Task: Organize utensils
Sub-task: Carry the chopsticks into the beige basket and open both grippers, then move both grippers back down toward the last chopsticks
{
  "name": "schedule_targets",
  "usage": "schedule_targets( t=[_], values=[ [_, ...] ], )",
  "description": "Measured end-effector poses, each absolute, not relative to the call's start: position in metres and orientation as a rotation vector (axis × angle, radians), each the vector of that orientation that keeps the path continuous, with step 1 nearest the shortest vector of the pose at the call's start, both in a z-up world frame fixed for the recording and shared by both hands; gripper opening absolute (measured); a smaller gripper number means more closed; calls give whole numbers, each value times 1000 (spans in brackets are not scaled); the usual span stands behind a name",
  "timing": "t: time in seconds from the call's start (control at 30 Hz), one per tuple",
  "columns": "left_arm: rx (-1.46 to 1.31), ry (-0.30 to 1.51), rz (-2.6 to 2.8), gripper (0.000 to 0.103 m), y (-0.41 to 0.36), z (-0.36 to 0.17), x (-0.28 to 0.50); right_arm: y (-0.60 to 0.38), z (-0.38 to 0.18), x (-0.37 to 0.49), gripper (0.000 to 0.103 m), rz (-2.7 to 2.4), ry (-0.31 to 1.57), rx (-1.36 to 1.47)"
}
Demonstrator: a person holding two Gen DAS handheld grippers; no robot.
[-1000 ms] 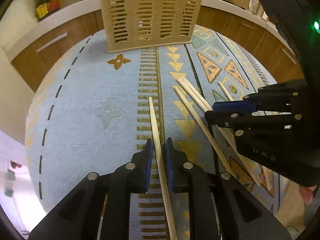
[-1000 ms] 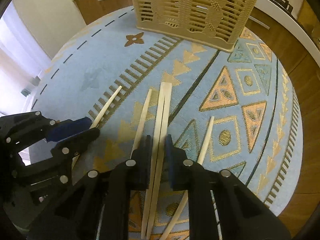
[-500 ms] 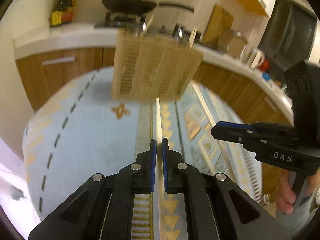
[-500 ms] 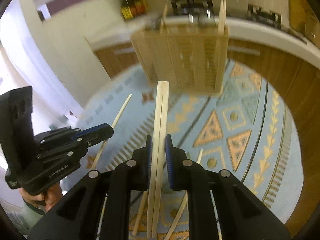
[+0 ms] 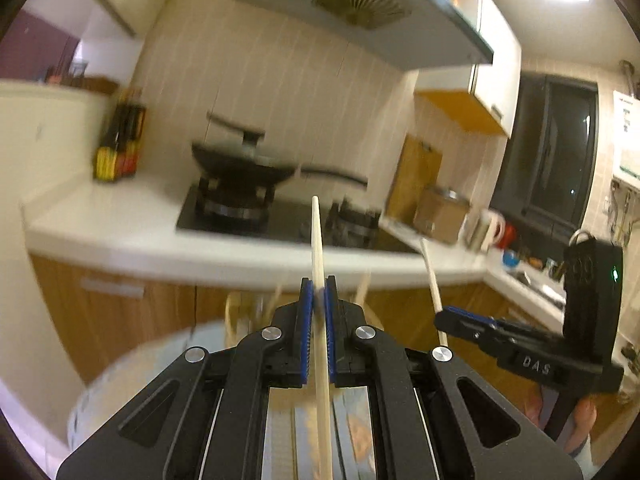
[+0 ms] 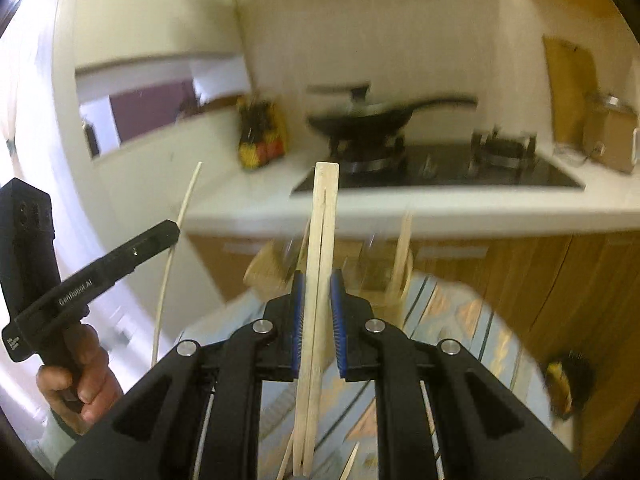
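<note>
Both grippers clench chopsticks: left gripper point(image 5: 316, 300) one chopstick point(image 5: 319, 264), right gripper point(image 6: 318, 292) a joined pair point(image 6: 320, 248).

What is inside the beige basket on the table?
The basket is blurred and partly hidden behind the right gripper. Pale sticks, probably chopsticks, rise from it; the contents lower down cannot be seen.

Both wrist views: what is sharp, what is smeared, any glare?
Left wrist: claw and single chopstick sharp, wok and counter smeared, ceiling light blown out top right. Right wrist: claw and joined chopstick pair crisp, basket streaked.
</note>
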State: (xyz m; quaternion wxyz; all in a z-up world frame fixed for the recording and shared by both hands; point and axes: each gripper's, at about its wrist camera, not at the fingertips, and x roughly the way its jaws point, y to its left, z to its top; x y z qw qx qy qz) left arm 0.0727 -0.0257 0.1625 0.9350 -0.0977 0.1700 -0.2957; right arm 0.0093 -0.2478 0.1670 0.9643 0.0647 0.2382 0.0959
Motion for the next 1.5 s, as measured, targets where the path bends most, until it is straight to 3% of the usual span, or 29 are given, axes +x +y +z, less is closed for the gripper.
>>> schedule_targets(
  t=[0.27,0.6,0.93,1.0,1.07,1.1,1.13,1.37,1.5],
  values=[
    [-233,241,-571,4,-46,179,141,-275,183,63,11,88,299,150],
    [-220,211,-430,4,-56,150,204,-271,153,119,11,-32,164,71],
    [-138,151,-353,5,-66,119,194,-260,120,127,11,-76,110,-14],
    [-136,136,-363,18,-64,116,185,-262,115,125,13,-60,126,-16],
    [-137,137,-382,29,-59,116,175,-266,115,119,28,-26,159,7],
    [-135,142,-394,33,-58,115,171,-269,115,113,43,-19,163,25],
    [-124,156,-406,35,-56,115,166,-272,116,106,45,-18,159,38],
    [-181,248,-476,61,-28,112,135,-286,124,47,45,-17,239,77],
    [-151,319,-537,62,-27,114,114,-289,127,20,45,6,294,104]
  ],
)
